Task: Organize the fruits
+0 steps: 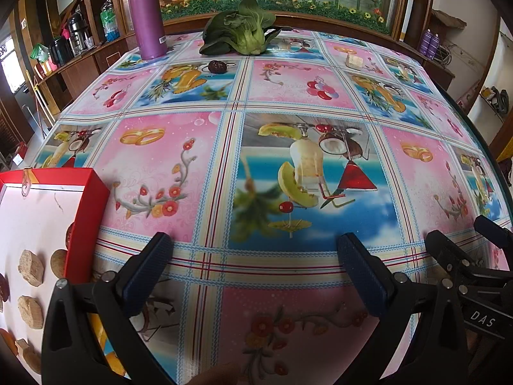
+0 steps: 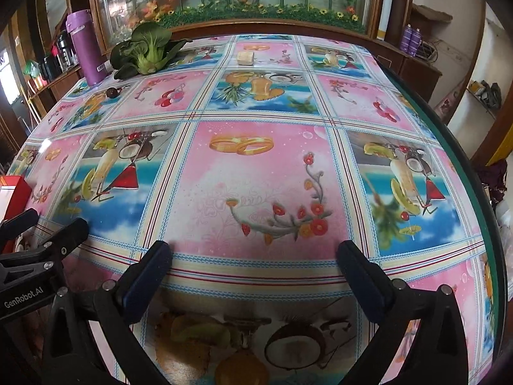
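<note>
Tablecloth (image 2: 256, 166); red box (image 1: 86, 211) contents only left-wrist view.

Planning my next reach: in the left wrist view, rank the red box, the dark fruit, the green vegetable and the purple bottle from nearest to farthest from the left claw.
1. Red box: just left of the open left claw.
2. Dark fruit: far across the table, slightly left.
3. Green vegetable and purple bottle: both at the far edge, too close to call.

Bright daylight from left window (image 1: 12, 70); glossy tablecloth (image 1: 288, 96) glare (mild); fisheye bending, dark vignetted corners.
</note>
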Demonstrator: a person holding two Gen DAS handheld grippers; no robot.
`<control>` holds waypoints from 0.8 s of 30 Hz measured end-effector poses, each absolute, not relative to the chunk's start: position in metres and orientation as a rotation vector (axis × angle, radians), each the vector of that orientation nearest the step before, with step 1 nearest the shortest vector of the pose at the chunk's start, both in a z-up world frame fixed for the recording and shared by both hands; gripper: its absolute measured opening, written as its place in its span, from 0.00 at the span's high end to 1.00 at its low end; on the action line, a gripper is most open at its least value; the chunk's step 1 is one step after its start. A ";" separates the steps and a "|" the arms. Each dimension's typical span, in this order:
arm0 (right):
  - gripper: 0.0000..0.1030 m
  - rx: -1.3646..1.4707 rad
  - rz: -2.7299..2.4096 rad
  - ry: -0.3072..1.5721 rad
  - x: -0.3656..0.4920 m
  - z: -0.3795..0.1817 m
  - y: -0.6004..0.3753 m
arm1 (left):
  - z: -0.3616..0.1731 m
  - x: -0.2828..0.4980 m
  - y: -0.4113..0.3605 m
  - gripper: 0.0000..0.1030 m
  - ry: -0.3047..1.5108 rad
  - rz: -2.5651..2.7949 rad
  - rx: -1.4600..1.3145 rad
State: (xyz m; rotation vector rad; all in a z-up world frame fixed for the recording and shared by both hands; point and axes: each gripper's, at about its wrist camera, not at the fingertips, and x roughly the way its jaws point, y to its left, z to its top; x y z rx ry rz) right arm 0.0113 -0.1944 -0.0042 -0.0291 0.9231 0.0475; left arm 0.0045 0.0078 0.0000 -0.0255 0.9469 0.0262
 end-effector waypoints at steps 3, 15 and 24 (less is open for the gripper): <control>0.00 -0.029 0.047 0.923 0.011 -0.004 -0.194 | 0.000 0.005 0.009 0.00 0.947 0.025 -0.027; 0.00 -0.030 0.047 0.923 0.012 -0.004 -0.194 | 0.000 0.005 0.010 0.00 0.946 0.024 -0.031; 0.00 -0.030 0.047 0.922 0.012 -0.005 -0.194 | 0.000 0.004 0.008 0.00 0.944 0.029 -0.036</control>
